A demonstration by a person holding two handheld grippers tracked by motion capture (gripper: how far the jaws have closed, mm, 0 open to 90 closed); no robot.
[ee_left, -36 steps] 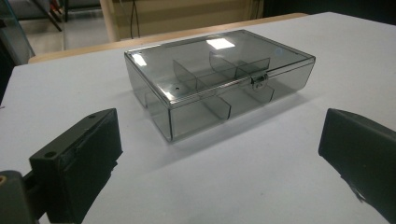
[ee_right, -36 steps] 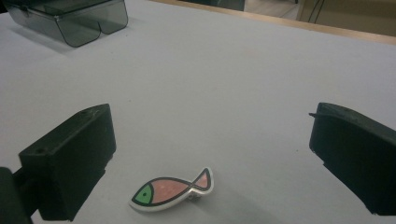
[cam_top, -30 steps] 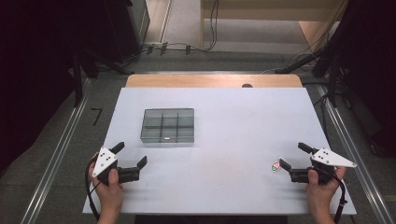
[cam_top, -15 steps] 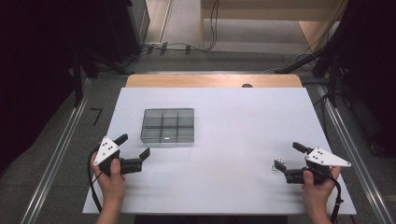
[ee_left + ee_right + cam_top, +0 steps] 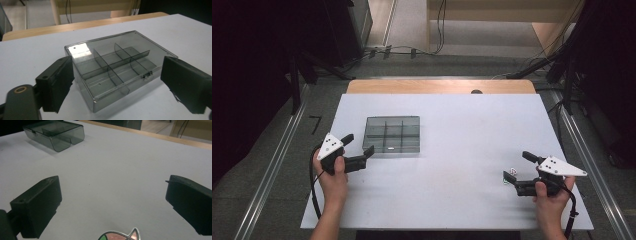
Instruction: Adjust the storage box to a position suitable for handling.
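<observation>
A smoky clear plastic box [image 5: 391, 134] with a closed lid and inner dividers lies left of the table's middle. My left gripper [image 5: 360, 144] hovers at its near left corner and points at it. In the left gripper view the box [image 5: 117, 67] lies just ahead of the left gripper [image 5: 120, 85]. Its jaws have just been closing a little but still stand wide, with neither pad touching the box. My right gripper [image 5: 517, 166] is open at the near right, over a small colourful flat piece [image 5: 512, 171]. In the right gripper view that piece [image 5: 120, 235] lies low between the open jaws.
The white table top [image 5: 462, 125] has a wooden strip [image 5: 442, 86] along its far edge. Metal rails [image 5: 277, 150] run down both sides on the floor, and cables [image 5: 397, 50] lie beyond the table. In the right gripper view the box [image 5: 55, 133] sits far off at the upper left.
My left gripper has moved forward and to the right, up to the box's near left corner. The right gripper has stayed almost where it was beside the small piece.
</observation>
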